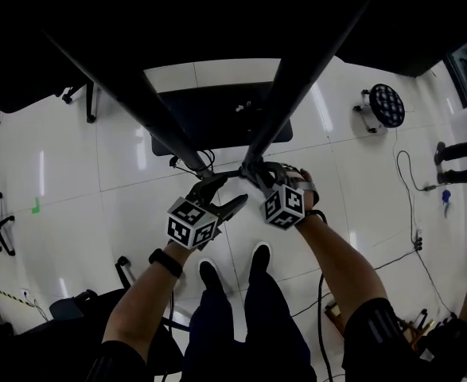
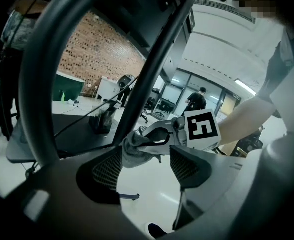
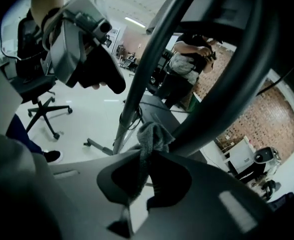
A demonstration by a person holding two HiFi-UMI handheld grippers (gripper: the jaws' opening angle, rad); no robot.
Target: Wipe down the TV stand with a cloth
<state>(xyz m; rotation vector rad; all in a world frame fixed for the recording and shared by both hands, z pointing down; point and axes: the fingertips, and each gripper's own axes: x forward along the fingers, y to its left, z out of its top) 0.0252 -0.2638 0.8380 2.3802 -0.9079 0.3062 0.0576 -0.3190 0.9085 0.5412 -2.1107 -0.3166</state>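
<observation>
Grey cloth [image 3: 153, 136] in right gripper [image 3: 144, 158]

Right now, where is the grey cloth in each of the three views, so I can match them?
Head view: not distinguishable; the right tool tip sits low on the dark pole.
Left gripper view: centre, cloth bunched by that pole.
Right gripper view: centre, cloth pinched in the right tool's jaws.
Shared landmark: the dark pole, large at right in the right gripper view.
</observation>
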